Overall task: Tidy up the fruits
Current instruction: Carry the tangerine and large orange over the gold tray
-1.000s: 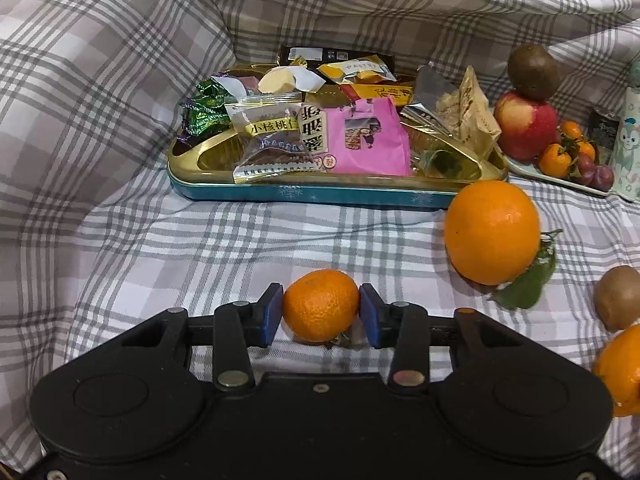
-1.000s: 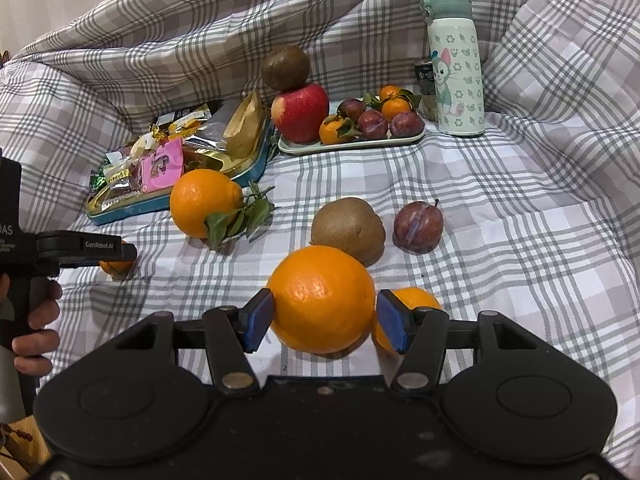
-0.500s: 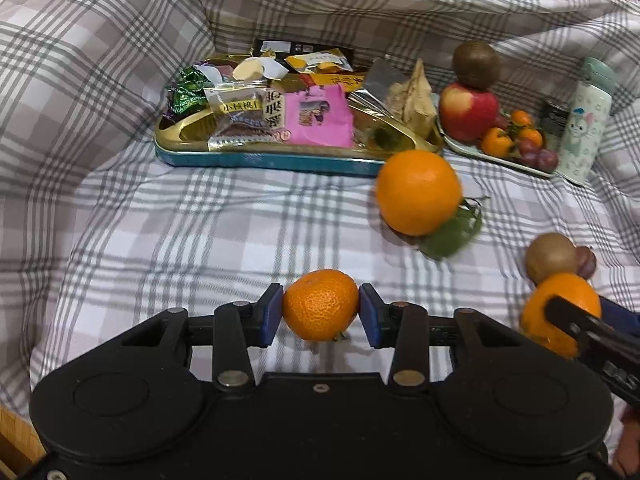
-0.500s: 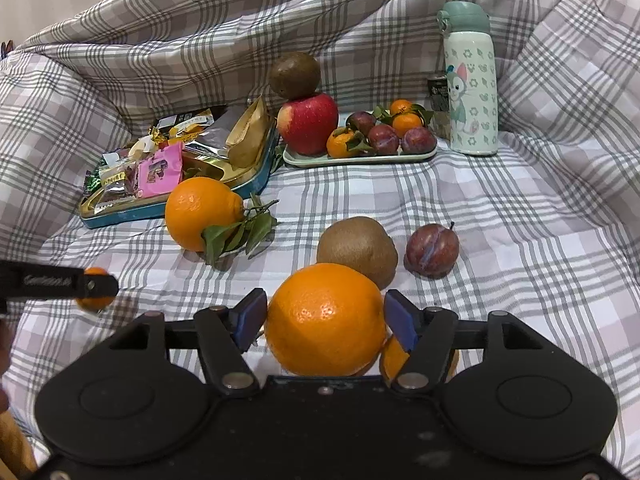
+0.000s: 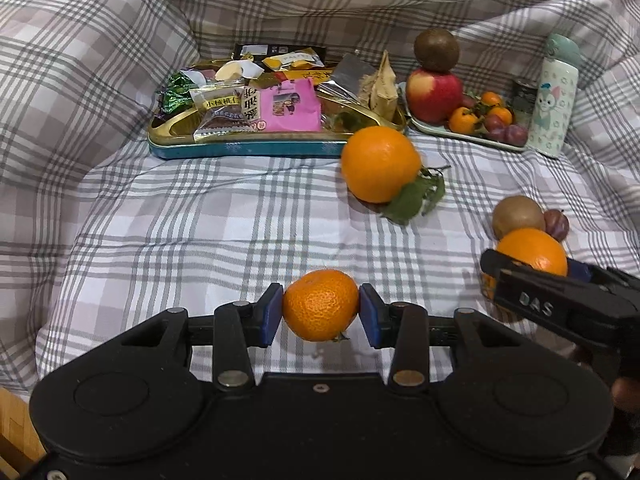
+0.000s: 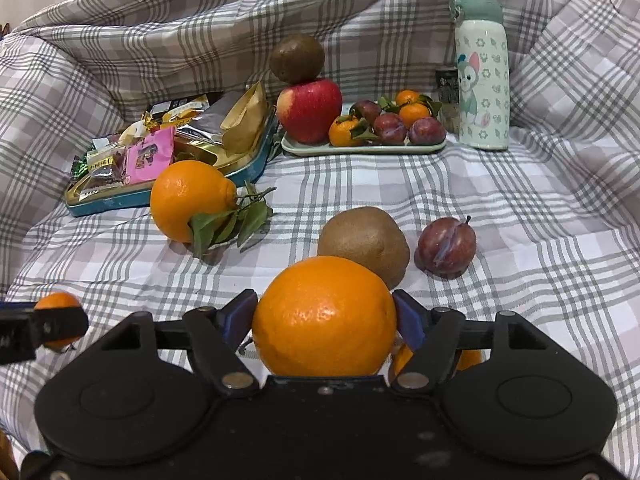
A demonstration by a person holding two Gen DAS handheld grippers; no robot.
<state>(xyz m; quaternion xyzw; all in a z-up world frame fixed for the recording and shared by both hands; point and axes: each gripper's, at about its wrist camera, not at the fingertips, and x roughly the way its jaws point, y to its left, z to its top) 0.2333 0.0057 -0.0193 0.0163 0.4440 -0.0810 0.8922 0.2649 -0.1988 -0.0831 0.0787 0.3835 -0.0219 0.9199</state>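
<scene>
My left gripper (image 5: 320, 312) is shut on a small mandarin (image 5: 320, 306) and holds it just above the plaid cloth. My right gripper (image 6: 324, 310) has a big orange (image 6: 324, 332) between its blue pads; its jaws are opening, standing wide at the fruit's sides while it rests on the cloth. Behind that orange lie a kiwi (image 6: 364, 240) and a plum (image 6: 447, 246). A leafy orange (image 6: 186, 200) lies to the left. At the back, a green tray (image 6: 360, 148) holds a red apple (image 6: 310, 108) topped by a kiwi (image 6: 297, 58), plus mandarins and plums.
A gold and blue tin (image 6: 248, 168) of wrapped snacks stands at the back left. A patterned bottle (image 6: 482, 76) and a small dark can (image 6: 447, 84) stand right of the tray. Another small mandarin (image 6: 402, 360) peeks from under my right finger. Rumpled plaid cloth rises on all sides.
The left gripper drew back and a little up with the mandarin, so more of the cloth shows. The right gripper's jaws widened and moved forward around the big orange.
</scene>
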